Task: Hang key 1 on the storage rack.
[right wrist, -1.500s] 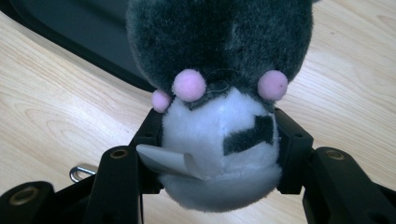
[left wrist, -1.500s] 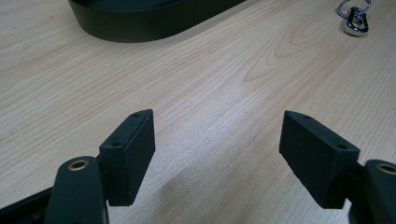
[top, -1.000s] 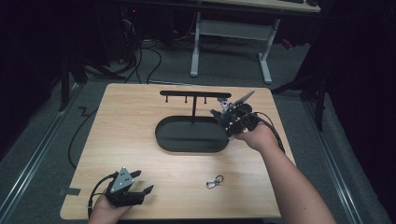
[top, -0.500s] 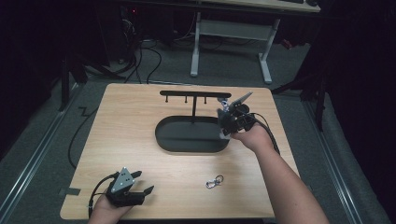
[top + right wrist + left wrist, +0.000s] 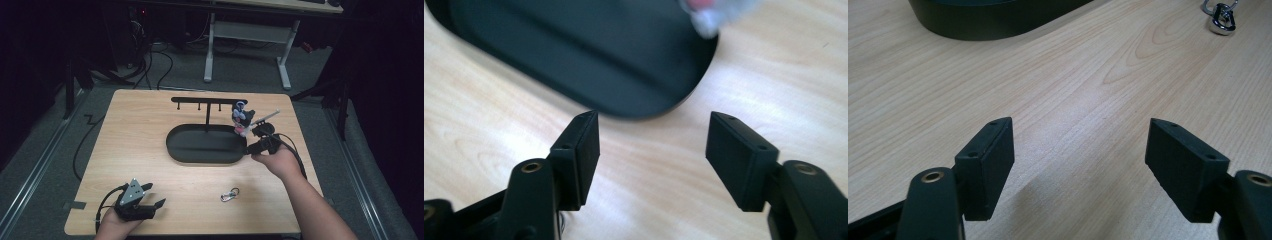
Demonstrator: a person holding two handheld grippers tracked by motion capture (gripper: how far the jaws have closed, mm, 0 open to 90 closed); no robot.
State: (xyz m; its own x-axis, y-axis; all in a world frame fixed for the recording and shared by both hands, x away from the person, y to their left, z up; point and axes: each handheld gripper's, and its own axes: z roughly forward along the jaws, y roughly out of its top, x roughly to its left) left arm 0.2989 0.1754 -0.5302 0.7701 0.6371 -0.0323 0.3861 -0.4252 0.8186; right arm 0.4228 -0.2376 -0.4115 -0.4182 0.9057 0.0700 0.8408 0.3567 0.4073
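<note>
The wooden counter point(image 5: 150, 150) stands on a grey floor, with a white-legged desk point(image 5: 247, 35) beyond its far edge and dark cables on the floor at the far left.

On the counter's middle sits a black stand: an oval base point(image 5: 205, 145) with a thin post rising from its far side to a crossbar point(image 5: 202, 100) that carries short pegs. A small figure charm point(image 5: 240, 117), blue, white and pink, hangs at the crossbar's right end, above the base's right end. In the right tool's view it shows as a blurred pale and pink shape point(image 5: 716, 12) at the top edge.

The right tool point(image 5: 257, 137) is held by a hand at the base's right end. In its own view its jaws stand wide apart with nothing between them point(image 5: 651, 150), pointing down at the counter just beside the base's rounded rim point(image 5: 639, 107).

The left tool point(image 5: 142, 202) rests in a hand at the counter's near left corner, well apart from the stand. Its jaws are spread wide over bare wood point(image 5: 1080, 165), gripping nothing.

A small silver clip point(image 5: 230, 193) lies on the counter near the front edge, between the two tools and right of centre; it shows at the top right in the left tool's view point(image 5: 1222, 17), with the base's rim point(image 5: 993, 20) at the top left.
</note>
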